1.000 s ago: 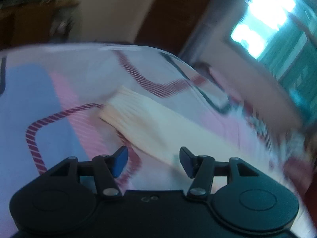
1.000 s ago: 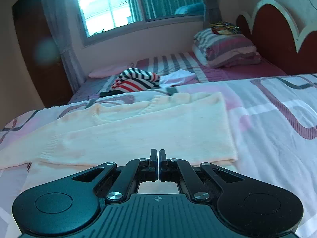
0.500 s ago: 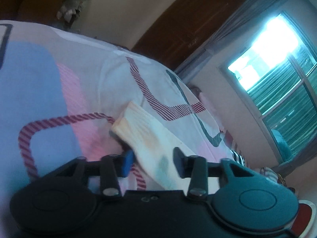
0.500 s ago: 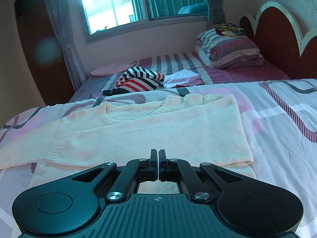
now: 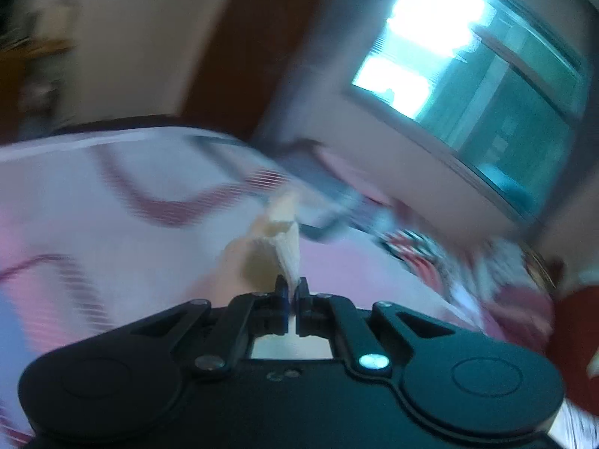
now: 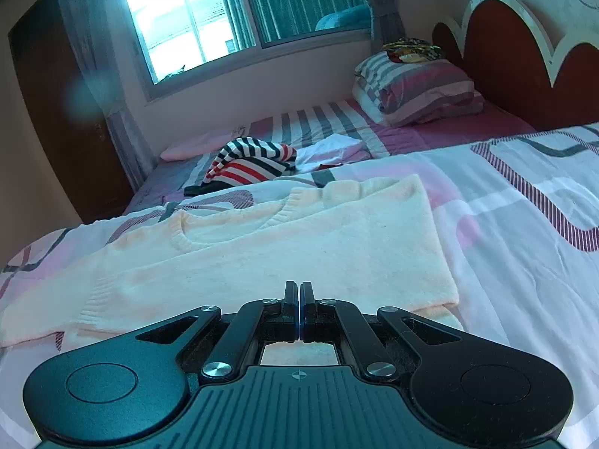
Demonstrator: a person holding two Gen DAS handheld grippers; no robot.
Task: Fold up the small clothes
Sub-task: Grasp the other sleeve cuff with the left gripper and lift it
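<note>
Sleeve (image 5: pixel 279 247) between left tongs (image 5: pixel 292 292).

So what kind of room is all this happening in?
Almost certainly a bedroom in a home. The cream sweater lies spread on a bed with a patterned cover, a striped pillow rests by a scalloped headboard, and a curtained window is behind.

Two cameras, each low on a gripper, looking out over one bed
The left view is tilted and blurry, close above the bedspread (image 5: pixel 75 187), facing the window (image 5: pixel 468 75); the right view sits level, very near the cream sweater (image 6: pixel 299 247), and both share that window (image 6: pixel 224 15)
</note>
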